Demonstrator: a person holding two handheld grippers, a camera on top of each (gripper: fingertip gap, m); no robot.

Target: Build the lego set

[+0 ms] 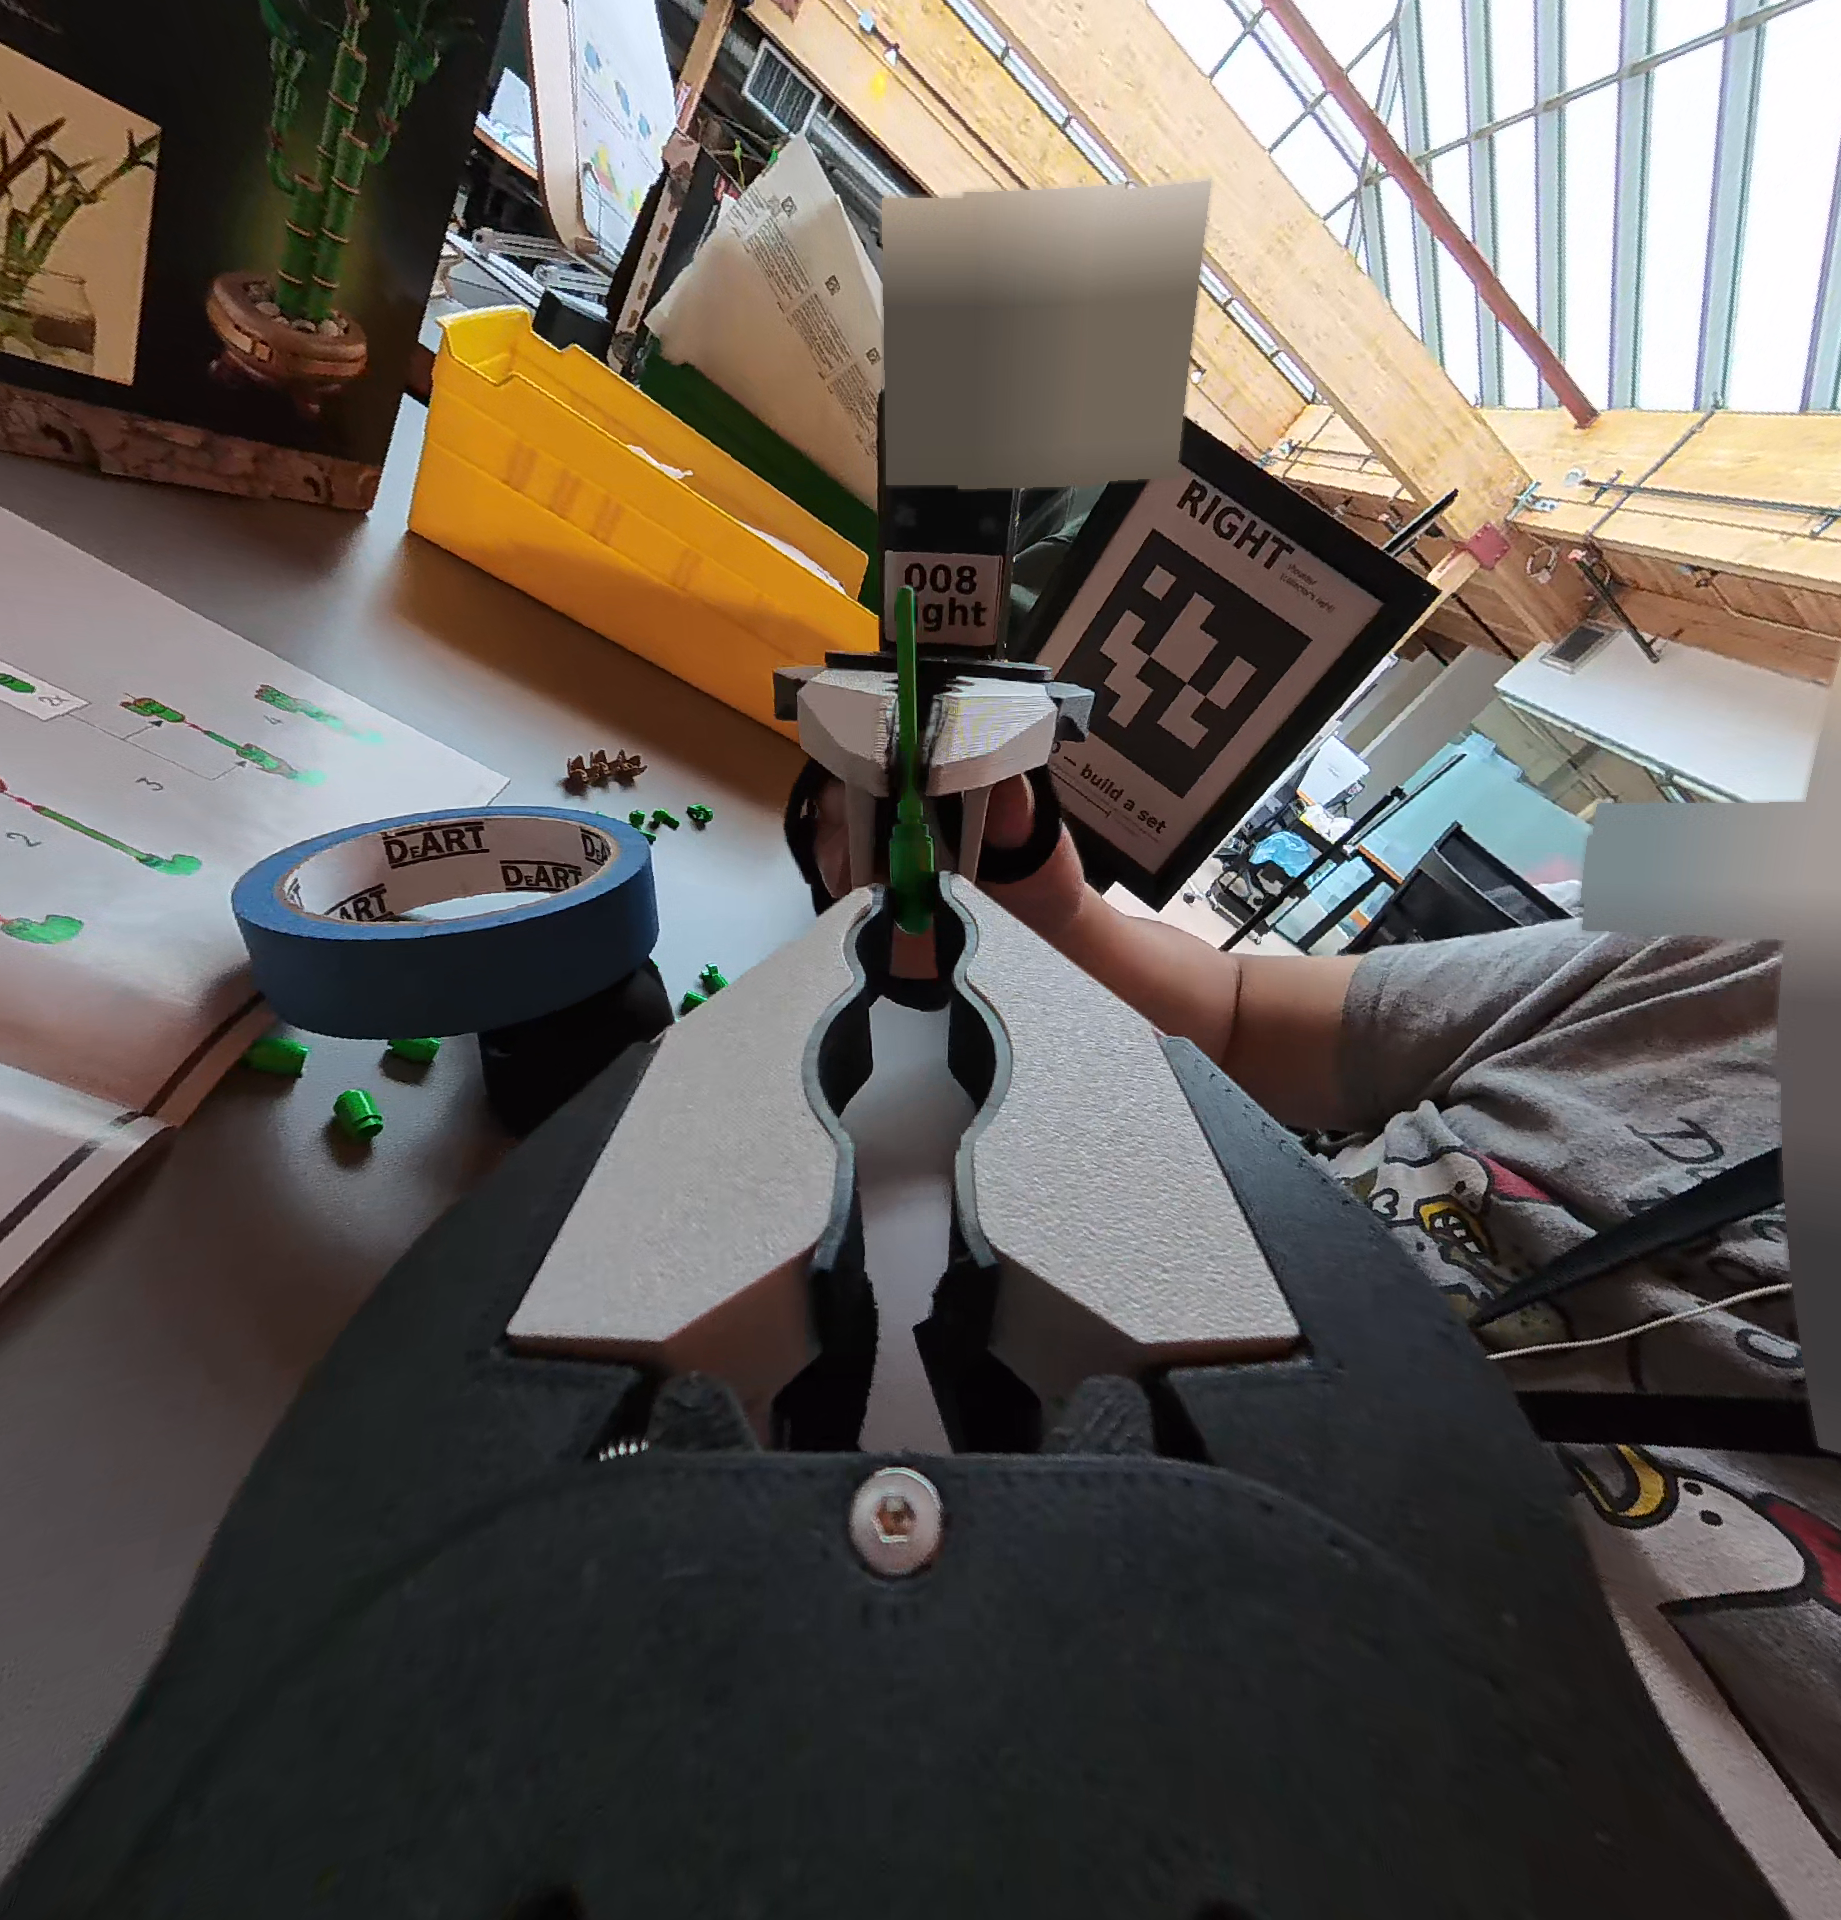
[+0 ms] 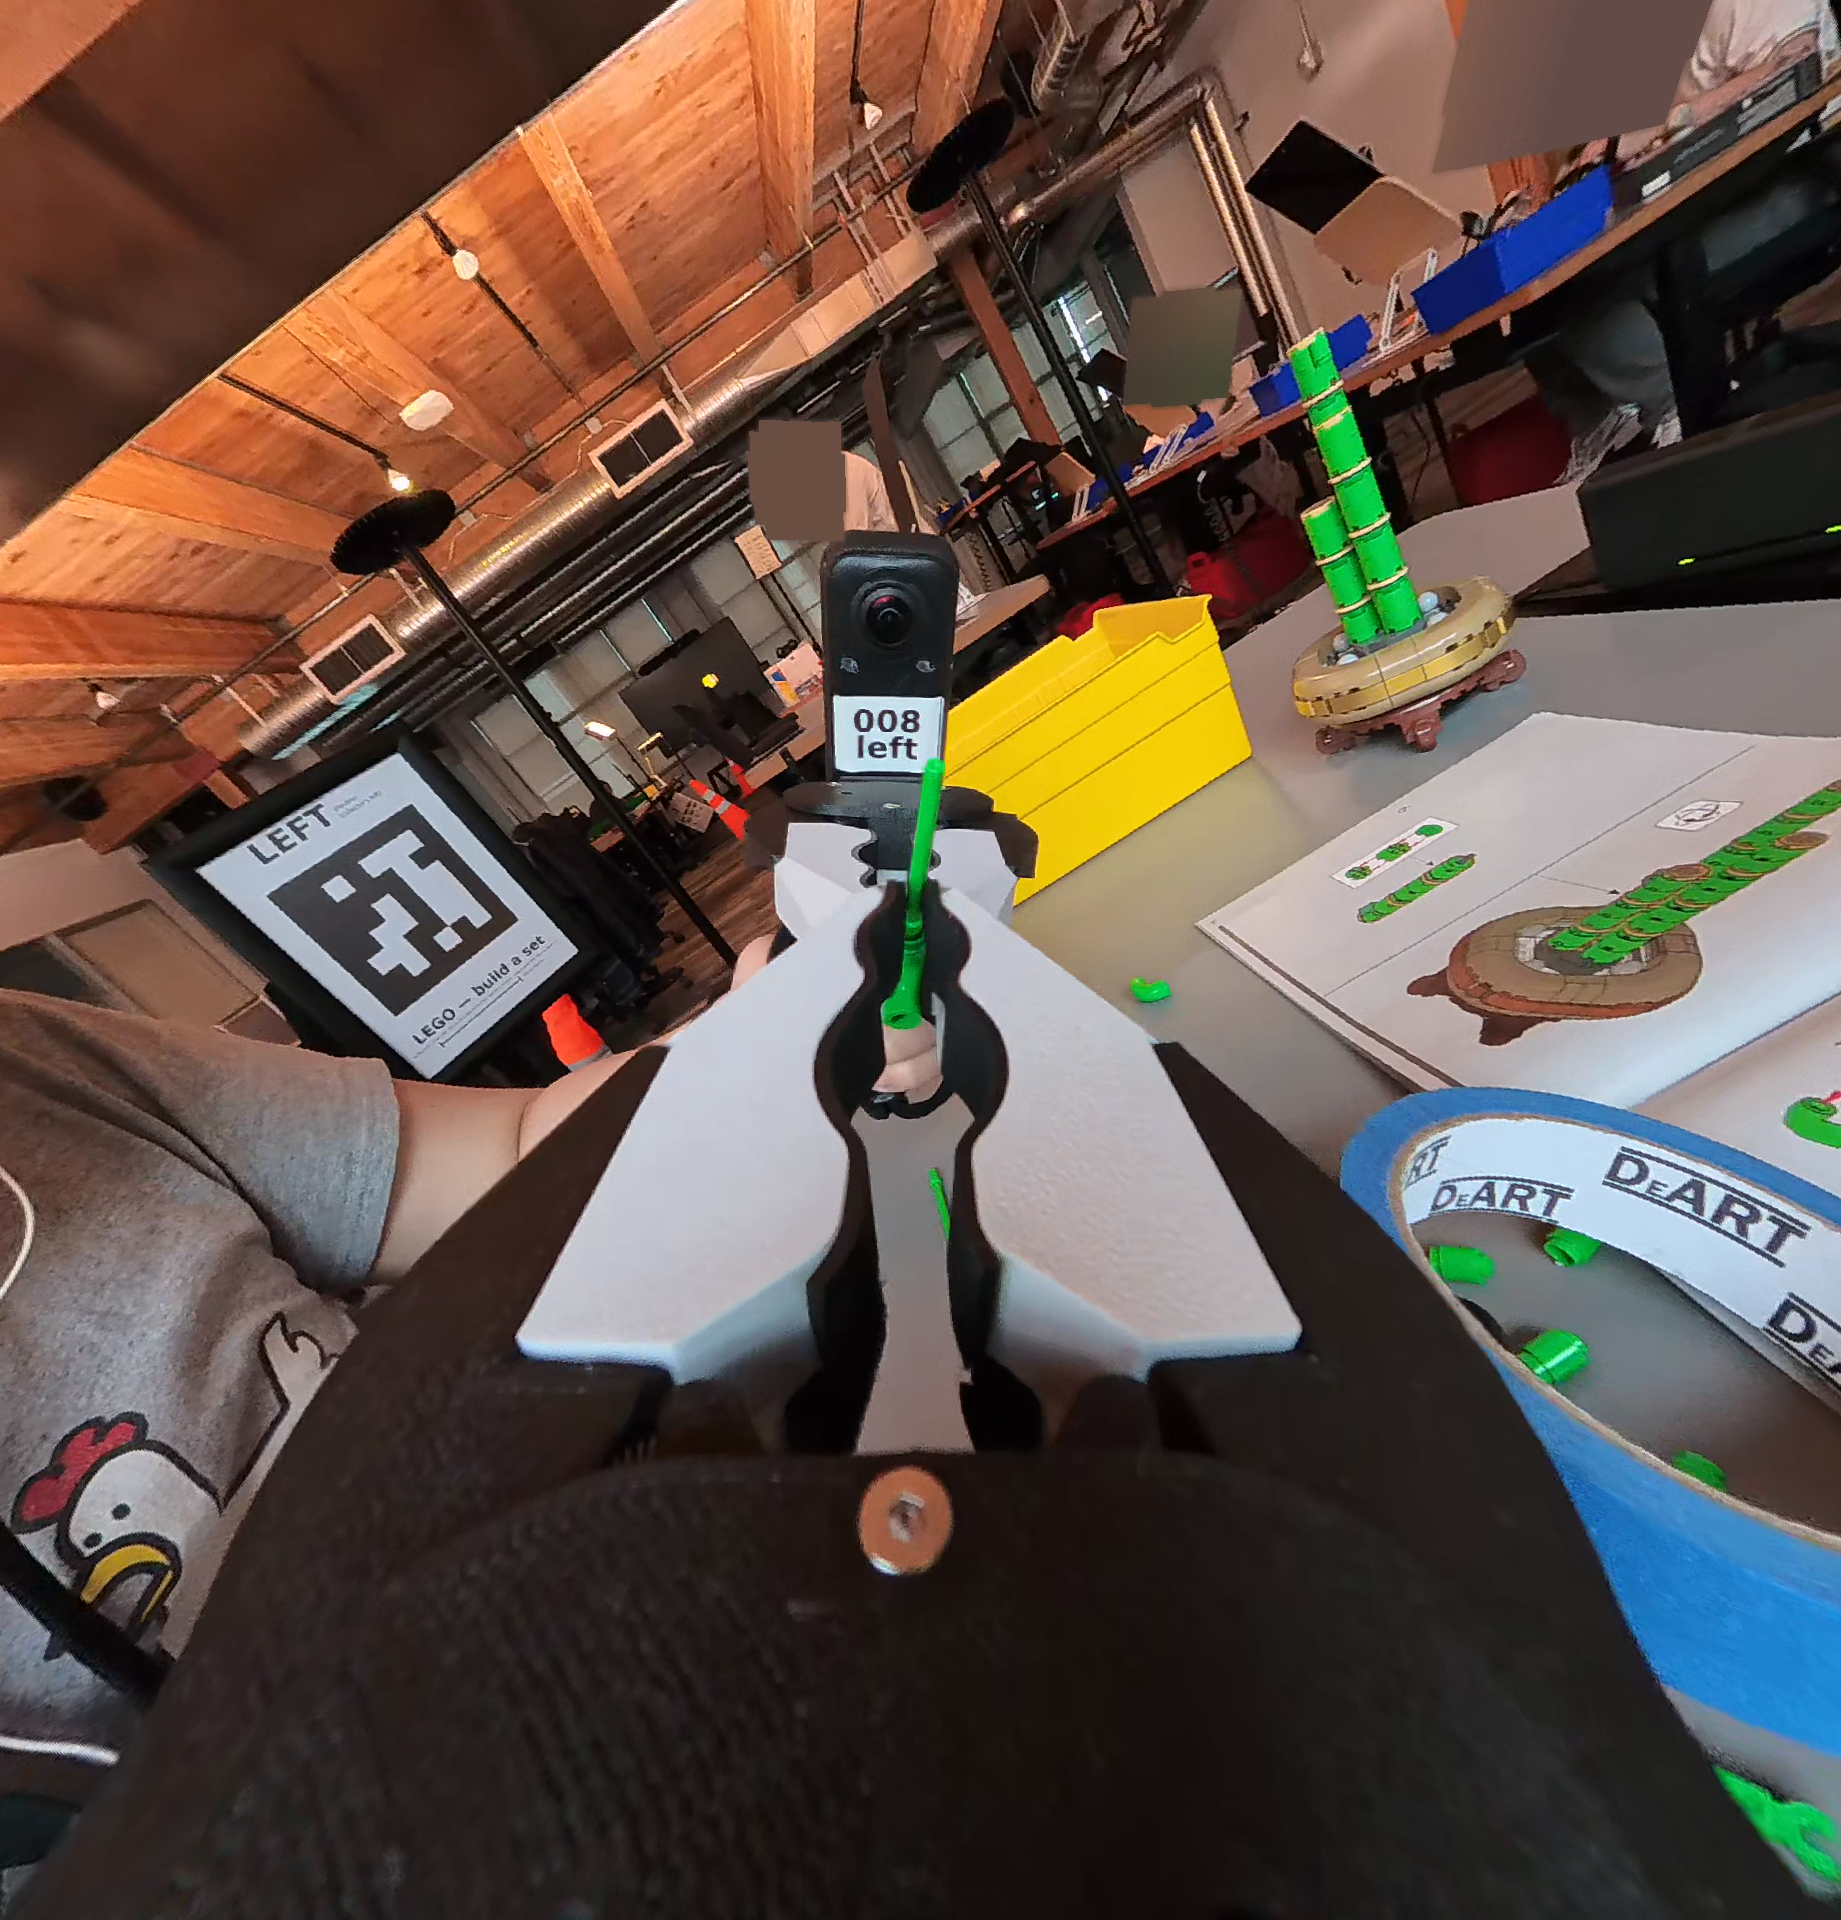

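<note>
A thin green lego stem (image 1: 908,790) stands upright between the two grippers, which meet tip to tip above the table. My left gripper (image 1: 911,902) is shut on the stem's thicker lower end. My right gripper (image 2: 911,914) is shut with the stem (image 2: 911,935) between its fingertips; the thin end sticks up past the left gripper's tips. The right gripper also shows farther off in the left wrist view (image 1: 921,732). A partly built green bamboo model (image 2: 1357,520) stands in a tan pot at the table's far side. An open instruction booklet (image 1: 168,644) lies flat and also shows in the right wrist view (image 2: 1581,914).
A blue tape roll (image 1: 448,925) lies by the booklet, with loose green pieces (image 1: 358,1114) around it and inside it (image 2: 1555,1356). A yellow bin (image 1: 604,540), the set's box (image 1: 168,208) and small brown pieces (image 1: 604,769) stand behind. A person's arm (image 1: 1207,997) is close by. Only a small space, under 4 cm, lies between the two pairs of fingers. Left tips and right tips are each some 35 cm from the partly built green bamboo model (image 2: 1357,520).
</note>
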